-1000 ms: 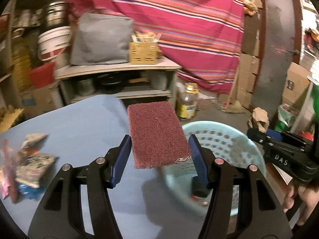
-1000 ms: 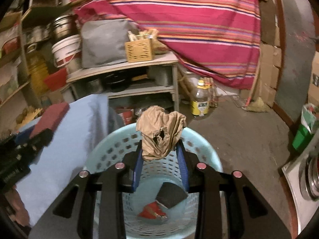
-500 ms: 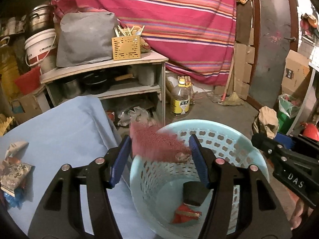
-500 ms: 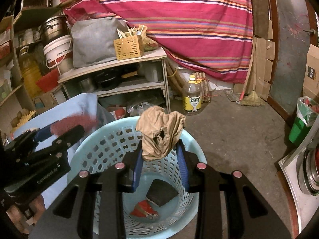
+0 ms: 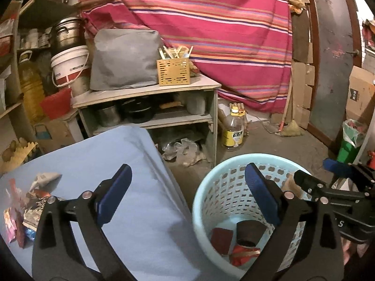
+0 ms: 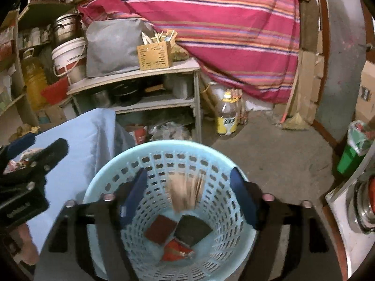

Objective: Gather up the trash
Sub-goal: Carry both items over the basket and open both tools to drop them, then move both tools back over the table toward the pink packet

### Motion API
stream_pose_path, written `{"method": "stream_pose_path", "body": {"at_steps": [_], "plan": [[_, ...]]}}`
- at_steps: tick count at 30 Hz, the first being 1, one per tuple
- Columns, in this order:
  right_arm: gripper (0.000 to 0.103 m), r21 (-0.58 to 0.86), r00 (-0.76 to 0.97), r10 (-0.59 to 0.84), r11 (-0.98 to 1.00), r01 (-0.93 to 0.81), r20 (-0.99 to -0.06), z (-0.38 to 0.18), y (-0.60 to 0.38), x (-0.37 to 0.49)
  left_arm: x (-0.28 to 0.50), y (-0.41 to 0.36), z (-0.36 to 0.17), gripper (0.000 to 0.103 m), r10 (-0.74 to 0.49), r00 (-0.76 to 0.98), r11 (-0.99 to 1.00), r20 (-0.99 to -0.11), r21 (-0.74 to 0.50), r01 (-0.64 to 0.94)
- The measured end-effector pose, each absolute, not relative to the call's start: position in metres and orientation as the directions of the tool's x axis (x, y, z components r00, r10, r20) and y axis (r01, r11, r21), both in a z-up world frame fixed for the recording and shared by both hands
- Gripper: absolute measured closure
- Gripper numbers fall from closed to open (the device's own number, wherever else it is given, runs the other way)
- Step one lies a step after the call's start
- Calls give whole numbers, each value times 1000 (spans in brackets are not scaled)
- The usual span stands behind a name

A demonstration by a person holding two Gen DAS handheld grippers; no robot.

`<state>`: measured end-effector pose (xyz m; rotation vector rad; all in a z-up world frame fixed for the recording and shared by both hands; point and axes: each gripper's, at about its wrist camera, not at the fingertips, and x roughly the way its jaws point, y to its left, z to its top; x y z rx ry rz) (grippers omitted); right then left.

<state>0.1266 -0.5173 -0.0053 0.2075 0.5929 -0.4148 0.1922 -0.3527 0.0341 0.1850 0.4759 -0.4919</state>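
Right hand-held gripper (image 6: pixel 188 197) just opening above basket (image 6: pixel 112 164); brown paper (image 6: pixel 185 193) blurred between jaws.

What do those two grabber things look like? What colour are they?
Both look alike. The left gripper has black plastic arms with round silver screws, and each finger ends in a flat blue pad. The right gripper is built the same way: black frame, silver screws, blue pads. White letters are printed on each black body, too blurred to read fully. No cables or sleeves show.

Pink-red striped cloth (image 5: pixel 211 23) draped across back wall; grey two-tier wooden shelf unit (image 5: pixel 150 107) below; bare concrete floor (image 6: pixel 269 145); dark door (image 5: pixel 332 53) at right.
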Motion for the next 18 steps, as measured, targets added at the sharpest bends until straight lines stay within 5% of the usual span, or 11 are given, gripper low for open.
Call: {"method": "stream_pose_path", "body": {"at_steps": [18], "plan": [[20,34,771,-317,916,400,-553,10,-469,145,203,-258,31,6,-310,821,926,-480,43,374]]}}
